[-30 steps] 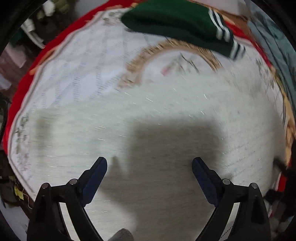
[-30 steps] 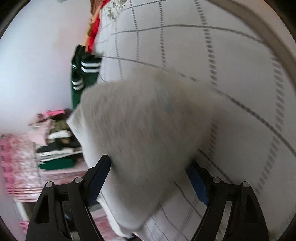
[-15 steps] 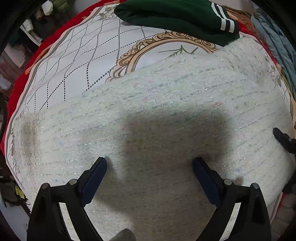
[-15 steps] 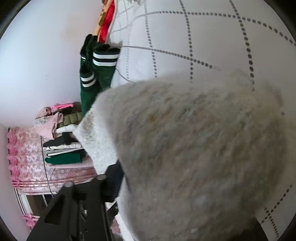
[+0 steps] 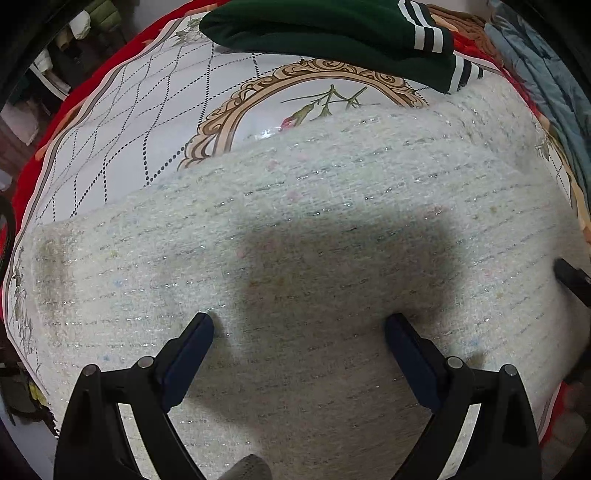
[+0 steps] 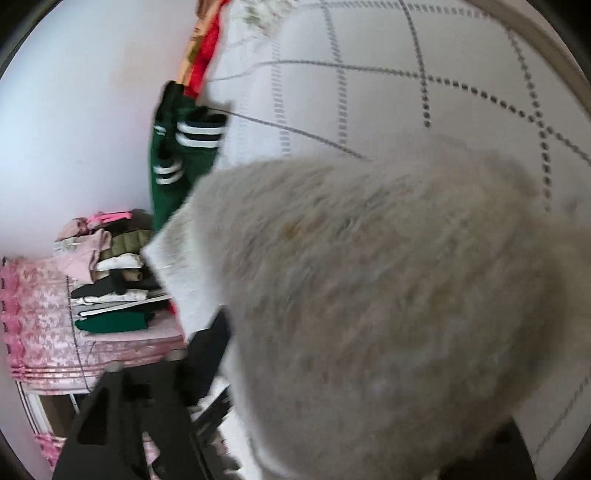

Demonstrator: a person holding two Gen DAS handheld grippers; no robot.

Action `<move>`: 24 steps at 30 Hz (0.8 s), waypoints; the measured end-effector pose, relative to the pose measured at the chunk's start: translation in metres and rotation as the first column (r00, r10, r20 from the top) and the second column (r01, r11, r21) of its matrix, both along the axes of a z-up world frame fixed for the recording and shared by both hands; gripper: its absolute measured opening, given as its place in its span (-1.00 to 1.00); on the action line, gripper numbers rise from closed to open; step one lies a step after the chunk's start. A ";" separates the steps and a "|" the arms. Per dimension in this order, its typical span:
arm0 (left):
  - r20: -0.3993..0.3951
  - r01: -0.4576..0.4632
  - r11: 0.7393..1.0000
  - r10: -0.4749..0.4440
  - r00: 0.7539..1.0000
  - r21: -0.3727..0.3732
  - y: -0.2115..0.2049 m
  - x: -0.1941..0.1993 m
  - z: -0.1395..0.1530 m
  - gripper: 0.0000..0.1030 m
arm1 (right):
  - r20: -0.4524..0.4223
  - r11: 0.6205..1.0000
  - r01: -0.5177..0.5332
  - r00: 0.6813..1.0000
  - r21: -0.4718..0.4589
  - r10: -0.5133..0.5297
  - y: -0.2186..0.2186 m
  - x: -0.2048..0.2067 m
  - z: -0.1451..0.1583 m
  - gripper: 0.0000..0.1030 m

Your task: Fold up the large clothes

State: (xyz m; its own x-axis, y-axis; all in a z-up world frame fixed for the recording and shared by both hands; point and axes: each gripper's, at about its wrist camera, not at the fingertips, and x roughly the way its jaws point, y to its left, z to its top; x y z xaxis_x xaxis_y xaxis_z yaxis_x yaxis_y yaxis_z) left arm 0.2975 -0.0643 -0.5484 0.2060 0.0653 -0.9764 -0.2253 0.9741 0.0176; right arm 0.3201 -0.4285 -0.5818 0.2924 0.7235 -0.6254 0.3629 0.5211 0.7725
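Note:
A white tweed garment [image 5: 332, 229] with glitter threads lies spread over the patterned bedspread [image 5: 122, 122]. My left gripper [image 5: 299, 321] hangs open just above it, pointing almost straight down, with nothing pinched. In the right wrist view a blurred bulge of the same garment [image 6: 369, 295] fills the space between the jaws of my right gripper [image 6: 303, 325]. Those jaws are opening. Only the left finger [image 6: 210, 350] shows; the cloth hides the other one. A black tip of that gripper [image 5: 570, 278] pokes in at the garment's right edge.
A dark green sweater [image 5: 332, 33] with white stripes lies at the bed's far end, also seen as green cloth [image 6: 177, 162] over the edge. A blue-grey garment [image 5: 543, 81] lies on the right. Folded clothes [image 6: 110, 280] are stacked on a pink-covered surface beside the bed.
The right jaws pinched in on the white cloth half a second ago and have spread wide again. The left view went from blurred to sharp and shifted a little; its jaws stayed open.

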 end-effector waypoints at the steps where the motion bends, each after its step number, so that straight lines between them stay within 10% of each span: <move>1: 0.001 0.004 1.000 -0.004 1.000 0.001 -0.001 0.000 0.000 0.87 | 0.011 1.000 -0.004 1.000 0.021 0.004 0.001 0.004 -0.007 0.61; 6: 0.003 0.015 1.000 -0.015 1.000 0.002 0.001 -0.003 0.001 0.87 | 0.055 1.000 0.001 0.998 0.007 -0.001 0.013 0.016 -0.007 0.59; 13: 0.002 0.028 1.000 -0.028 1.000 0.005 0.005 0.001 -0.001 0.87 | 0.046 0.998 0.056 0.997 0.022 -0.057 0.015 0.011 -0.006 -0.10; 24: 0.045 0.063 0.997 -0.061 0.997 -0.042 -0.023 0.028 0.005 0.86 | 0.198 0.996 0.081 0.978 -0.045 -0.071 0.023 0.005 0.077 -0.39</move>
